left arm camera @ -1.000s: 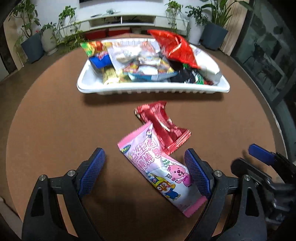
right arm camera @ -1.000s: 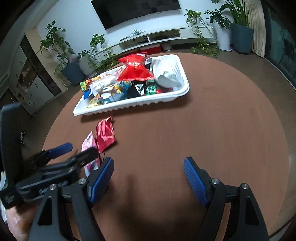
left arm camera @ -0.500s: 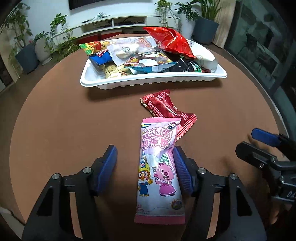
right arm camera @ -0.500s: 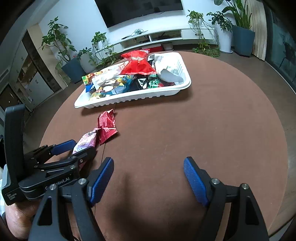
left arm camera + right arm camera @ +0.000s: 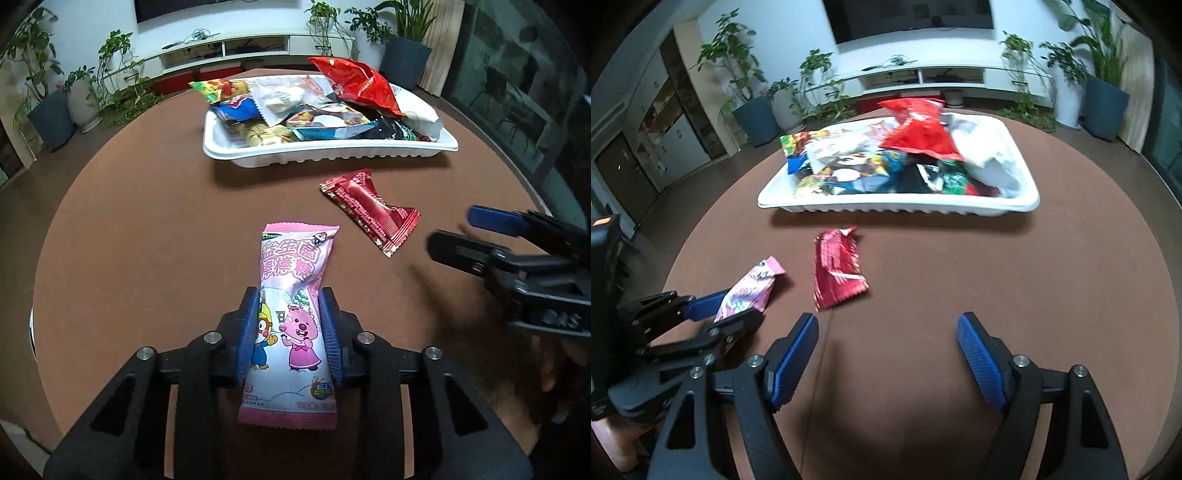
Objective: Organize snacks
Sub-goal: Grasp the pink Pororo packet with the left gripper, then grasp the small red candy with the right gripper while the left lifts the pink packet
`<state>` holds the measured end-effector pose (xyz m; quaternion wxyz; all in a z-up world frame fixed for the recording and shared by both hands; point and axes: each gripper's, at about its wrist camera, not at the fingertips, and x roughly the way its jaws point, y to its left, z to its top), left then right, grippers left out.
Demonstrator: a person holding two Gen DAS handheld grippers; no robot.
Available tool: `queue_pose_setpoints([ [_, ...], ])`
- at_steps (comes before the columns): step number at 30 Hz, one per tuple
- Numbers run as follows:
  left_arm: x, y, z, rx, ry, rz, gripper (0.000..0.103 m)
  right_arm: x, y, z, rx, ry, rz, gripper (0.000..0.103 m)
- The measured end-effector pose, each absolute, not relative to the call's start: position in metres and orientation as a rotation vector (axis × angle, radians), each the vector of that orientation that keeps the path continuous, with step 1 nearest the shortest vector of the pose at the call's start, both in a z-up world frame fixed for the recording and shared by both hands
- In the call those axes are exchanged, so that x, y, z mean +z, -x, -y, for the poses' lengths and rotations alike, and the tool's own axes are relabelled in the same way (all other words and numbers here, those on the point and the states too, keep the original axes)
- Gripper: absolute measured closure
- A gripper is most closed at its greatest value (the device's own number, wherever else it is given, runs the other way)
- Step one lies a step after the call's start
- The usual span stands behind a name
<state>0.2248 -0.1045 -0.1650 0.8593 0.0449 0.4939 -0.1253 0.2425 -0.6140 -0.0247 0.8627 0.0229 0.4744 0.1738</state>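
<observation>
**Pink snack packet pinched by the left gripper, red one loose on the bench**

Furthest left on the round brown bench (image 5: 147, 229) is the left gripper (image 5: 289, 325), its blue fingers (image 5: 248, 325) closing on the lower half of a pink snack packet (image 5: 291, 314) printed with cartoon animals. The pads press both long edges, and the wrapper bulges between them. The packet's upper end reaches ahead of the fingers, toward the tray; its lower end hangs back between the black arms. In the right wrist view the same packet (image 5: 750, 291) pokes out of the left gripper (image 5: 724, 310) at the left edge of the bench.

Just to the right, clear of the pink packet, a dark red foil packet (image 5: 369, 210) lies flat on the bench, untouched; the right wrist view shows it (image 5: 836, 273) ahead and slightly left of the right gripper (image 5: 886, 350).

Beyond both, a white ribbed tray (image 5: 332, 153) sits on the far part of the bench, heaped with mixed snack wrappers, a bright red bag (image 5: 354, 85) on top.

At the right, the right gripper (image 5: 491, 229) hovers over bare bench with its fingers (image 5: 979, 354) wide apart and nothing between them
</observation>
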Motion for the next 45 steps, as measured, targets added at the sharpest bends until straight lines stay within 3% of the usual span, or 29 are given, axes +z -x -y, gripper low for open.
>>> queue_pose_setpoints([
  [9, -0.164, -0.219, 0.085, -0.258, -0.016, -1.028, 0.073, -0.034, -0.275, 0.570, 0.396, 0.063, -1.008, 0.023],
  [14, -0.165, -0.220, 0.076, -0.245, 0.015, -1.023, 0.073, -0.040, -0.287, 0.551, 0.379, 0.154, -1.015, 0.030],
  [23, -0.165, -0.221, 0.076, -0.238, 0.027, -1.017, 0.073, -0.038, -0.275, 0.547, 0.407, 0.180, -0.998, 0.054],
  [25, -0.164, -0.221, 0.076, -0.241, 0.029, -1.018, 0.073, -0.038, -0.273, 0.549, 0.410, 0.173, -1.002, 0.066],
  [34, -0.159, -0.219, 0.086, -0.273, 0.042, -1.009, 0.076, -0.031, -0.263, 0.581, 0.424, 0.018, -1.042, 0.080],
  [45, -0.158, -0.222, 0.096, -0.300, 0.026, -1.013, 0.078, -0.022, -0.248, 0.631, 0.397, -0.154, -1.037, 0.083],
])
